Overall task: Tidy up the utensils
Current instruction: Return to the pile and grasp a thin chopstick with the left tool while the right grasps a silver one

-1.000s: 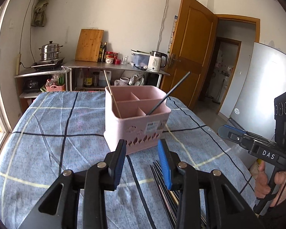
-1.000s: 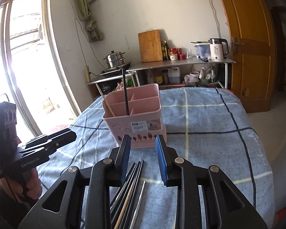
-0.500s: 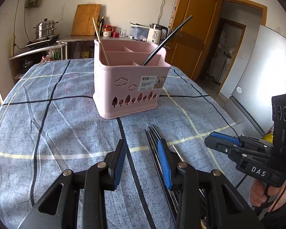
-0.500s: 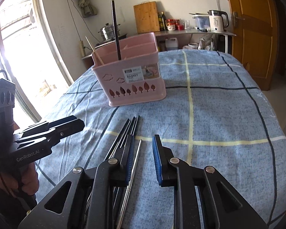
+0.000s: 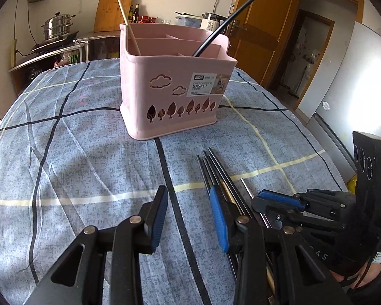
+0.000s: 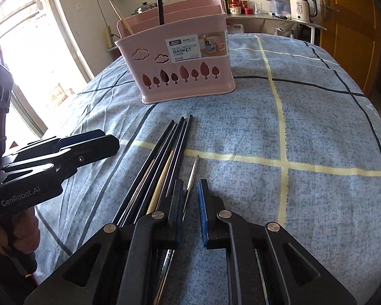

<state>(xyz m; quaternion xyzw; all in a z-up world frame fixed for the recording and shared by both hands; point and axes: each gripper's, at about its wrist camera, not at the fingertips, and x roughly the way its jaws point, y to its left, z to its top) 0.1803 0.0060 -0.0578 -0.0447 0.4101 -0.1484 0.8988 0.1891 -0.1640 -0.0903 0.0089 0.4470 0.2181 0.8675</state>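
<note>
A pink chopstick basket (image 5: 175, 81) stands on the blue checked cloth; it also shows in the right wrist view (image 6: 183, 61). It holds one wooden chopstick (image 5: 128, 23) and one black chopstick (image 5: 231, 17). Several black chopsticks (image 6: 165, 152), a wooden one (image 6: 162, 180) and a metal one (image 6: 191, 175) lie in a bundle in front of the basket. My right gripper (image 6: 191, 193) is open, low over the bundle, its jaws on either side of the metal chopstick. My left gripper (image 5: 189, 208) is open and empty, just left of the bundle (image 5: 216, 170).
The blue checked cloth (image 6: 304, 127) covers the table. Behind it, a counter with a kettle (image 6: 301, 6), jars and a cutting board (image 5: 113, 10). A steamer pot (image 5: 56, 25) sits far left. A wooden door (image 5: 261, 25) and a white fridge (image 5: 355, 81) are to the right.
Both grippers have come down and closer to the cloth. The right gripper has dropped over the chopstick bundle, around the metal one. The basket now looms higher in both views.
</note>
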